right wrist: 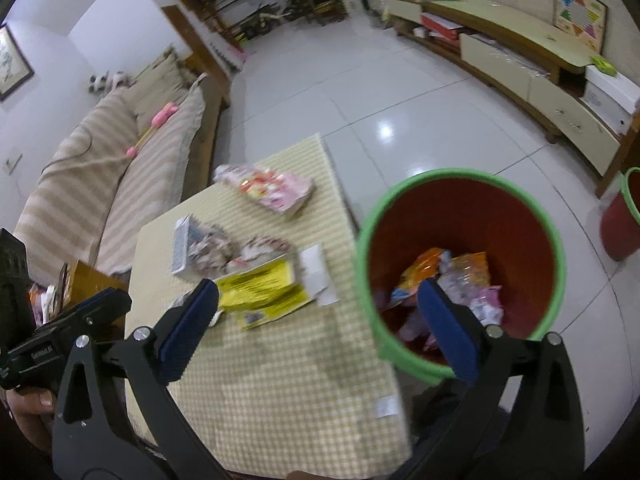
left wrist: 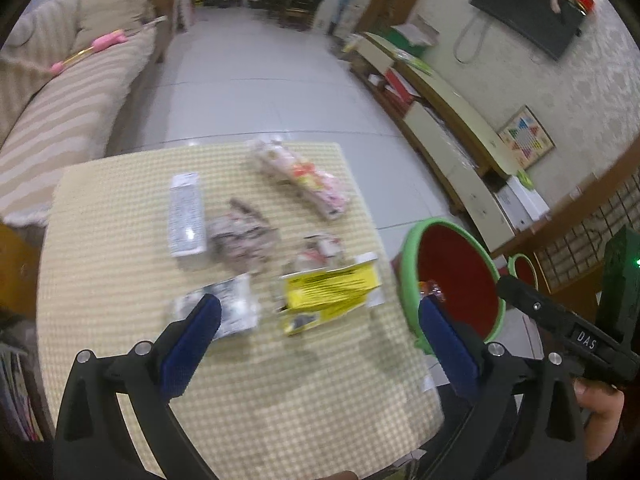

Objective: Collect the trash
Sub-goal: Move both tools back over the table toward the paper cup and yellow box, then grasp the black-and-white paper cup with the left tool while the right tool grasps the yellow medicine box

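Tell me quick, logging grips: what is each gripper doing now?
Left gripper: open, holding nothing.
Right gripper: open, holding nothing.

Legible text is limited to one marking. In the left wrist view, the white letters "DAS" stand on a small label on the black body of the right gripper — at the right edge of the picture. In the right wrist view, the left gripper carries a white label on its black body — too blurred to read. The yellow flattened carton on the table bears rows of black print; the characters cannot be made out in either view.
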{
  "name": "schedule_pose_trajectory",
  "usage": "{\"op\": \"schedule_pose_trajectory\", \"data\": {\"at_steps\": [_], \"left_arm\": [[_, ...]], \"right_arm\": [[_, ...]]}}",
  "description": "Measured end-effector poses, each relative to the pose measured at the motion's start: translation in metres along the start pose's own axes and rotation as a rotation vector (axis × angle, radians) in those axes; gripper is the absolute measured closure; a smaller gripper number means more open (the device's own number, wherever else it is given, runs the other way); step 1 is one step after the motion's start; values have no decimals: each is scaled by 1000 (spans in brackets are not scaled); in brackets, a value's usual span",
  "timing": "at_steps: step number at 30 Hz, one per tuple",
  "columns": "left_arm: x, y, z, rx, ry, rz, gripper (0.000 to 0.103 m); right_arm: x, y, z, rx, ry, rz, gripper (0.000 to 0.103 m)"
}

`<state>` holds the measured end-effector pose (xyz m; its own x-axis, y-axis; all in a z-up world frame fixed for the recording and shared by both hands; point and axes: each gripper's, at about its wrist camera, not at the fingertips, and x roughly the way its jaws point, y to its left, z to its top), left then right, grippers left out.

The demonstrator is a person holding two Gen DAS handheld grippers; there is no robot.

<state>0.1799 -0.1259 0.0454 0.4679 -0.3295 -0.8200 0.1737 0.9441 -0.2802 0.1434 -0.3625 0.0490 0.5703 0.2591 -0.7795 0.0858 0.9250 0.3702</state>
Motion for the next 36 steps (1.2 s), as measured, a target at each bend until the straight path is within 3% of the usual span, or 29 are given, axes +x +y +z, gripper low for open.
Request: {"op": "schedule_pose_trajectory", "data": {"at_steps": [9,18,36], "left_arm": [[-19,56,-22,-66,1,29,8],[-11,83,-35,-84,41,45,8],[71,86,-27,77,180,74,8]], "right_arm": [[25,49,-22,-78,61,12,5],[52,71,-33,-116,111,-5,5],[118,70,-26,-102,194,-52,5]]}}
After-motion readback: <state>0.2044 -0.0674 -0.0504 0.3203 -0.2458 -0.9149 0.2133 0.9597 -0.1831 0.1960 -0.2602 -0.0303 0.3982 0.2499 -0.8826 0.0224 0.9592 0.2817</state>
